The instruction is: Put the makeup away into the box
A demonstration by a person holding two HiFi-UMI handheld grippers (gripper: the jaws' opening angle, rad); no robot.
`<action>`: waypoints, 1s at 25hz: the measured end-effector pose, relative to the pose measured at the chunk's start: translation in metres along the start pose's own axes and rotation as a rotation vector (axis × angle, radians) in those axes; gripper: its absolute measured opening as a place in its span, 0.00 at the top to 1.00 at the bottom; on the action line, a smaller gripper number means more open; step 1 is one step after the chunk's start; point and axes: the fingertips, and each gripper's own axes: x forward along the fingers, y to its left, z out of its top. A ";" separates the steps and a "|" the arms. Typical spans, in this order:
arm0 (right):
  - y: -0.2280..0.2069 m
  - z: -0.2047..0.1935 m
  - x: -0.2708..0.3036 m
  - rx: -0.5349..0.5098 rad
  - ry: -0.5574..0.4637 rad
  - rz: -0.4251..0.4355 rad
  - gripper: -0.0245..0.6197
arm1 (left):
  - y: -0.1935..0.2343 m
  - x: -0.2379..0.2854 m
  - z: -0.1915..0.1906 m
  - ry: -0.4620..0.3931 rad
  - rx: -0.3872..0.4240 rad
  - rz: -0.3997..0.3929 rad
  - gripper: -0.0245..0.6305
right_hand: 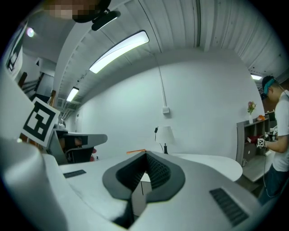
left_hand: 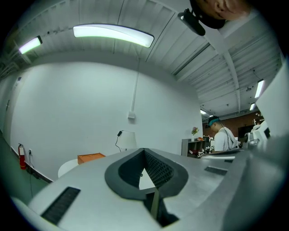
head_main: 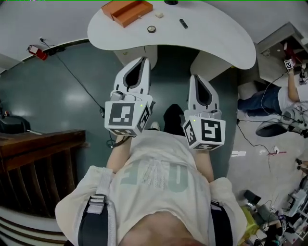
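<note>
- On the far end of the white table [head_main: 211, 33], one orange box [head_main: 127, 10] lies open; it shows again at the table's left end in the left gripper view [left_hand: 90, 158].
- Beside the box, on the bare tabletop, three small makeup items lie apart from one another, all outside the box: one round compact [head_main: 151, 29], one pale piece [head_main: 159, 15], one dark stick [head_main: 183, 23].
- Left gripper [head_main: 143, 60]: held level, short of the table edge, jaws clenched tip to tip with nothing between them [left_hand: 144, 150].
- Right gripper [head_main: 197, 77]: held level beside the left gripper, likewise short of the table; jaws pressed together and empty [right_hand: 145, 153].
- One marker cube sits on the rear of each gripper, two in all.
- One table lamp [right_hand: 165, 134] with a white shade stands at the table's far side, against the wall.
- One red fire extinguisher [head_main: 36, 50] stands by the wall at the left.
- One second person [head_main: 288, 96] stands at shelving to the right, well apart from the table.
</note>
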 end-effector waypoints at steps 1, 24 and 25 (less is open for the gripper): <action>-0.001 0.000 0.003 0.011 -0.008 0.005 0.95 | 0.005 0.003 -0.002 0.003 0.001 0.006 0.95; -0.121 0.032 0.323 -0.091 0.008 0.200 0.95 | 0.097 0.294 0.015 -0.078 0.050 0.134 0.95; -0.126 0.036 0.335 -0.095 0.013 0.214 0.95 | 0.101 0.307 0.021 -0.089 0.047 0.149 0.95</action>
